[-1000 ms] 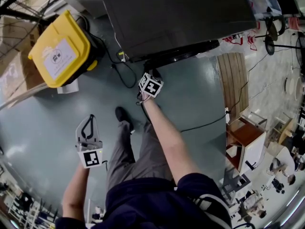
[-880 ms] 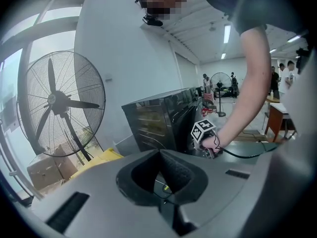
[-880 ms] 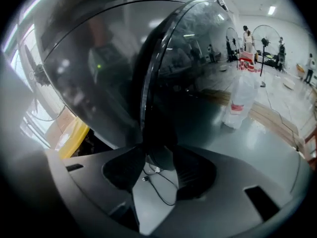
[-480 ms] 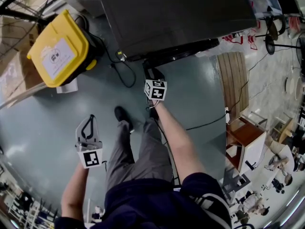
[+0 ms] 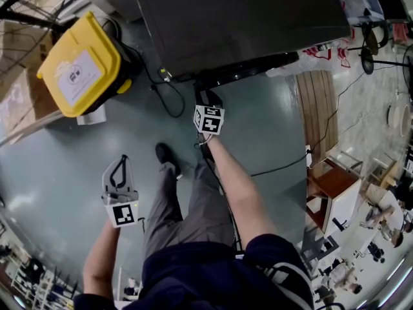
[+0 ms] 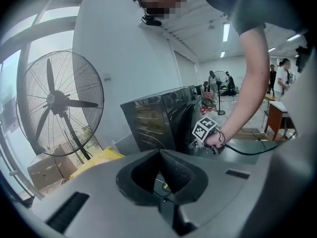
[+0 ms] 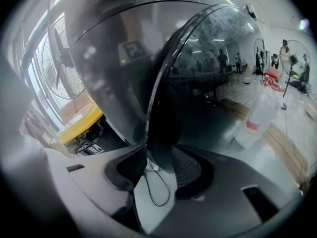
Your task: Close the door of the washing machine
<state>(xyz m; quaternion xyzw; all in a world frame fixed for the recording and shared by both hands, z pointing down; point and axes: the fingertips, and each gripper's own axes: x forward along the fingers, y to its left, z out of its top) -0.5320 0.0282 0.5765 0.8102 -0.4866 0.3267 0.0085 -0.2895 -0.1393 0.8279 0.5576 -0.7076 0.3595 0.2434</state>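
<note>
Finding: the washing machine (image 5: 239,24) stands on the floor (image 5: 58,166) at the far side, beside the yellow bin (image 5: 80,66). Its door (image 7: 203,78) is not yet closed; it swings out from the machine's front, edge toward me.

Change noted: over the last second my right tongs (image 5: 208,99) have rolled at the wrist, the marker cube showing a new face, and the jaws have narrowed. They now clamp the door's dark rim, which fills the gap between the pads.

My left tongs (image 5: 120,160) hang low over the floor's near side, pads together, holding nothing.

Assessment: the hold looks settled. What remains, I judge, is swinging the door in until it latches.
</note>
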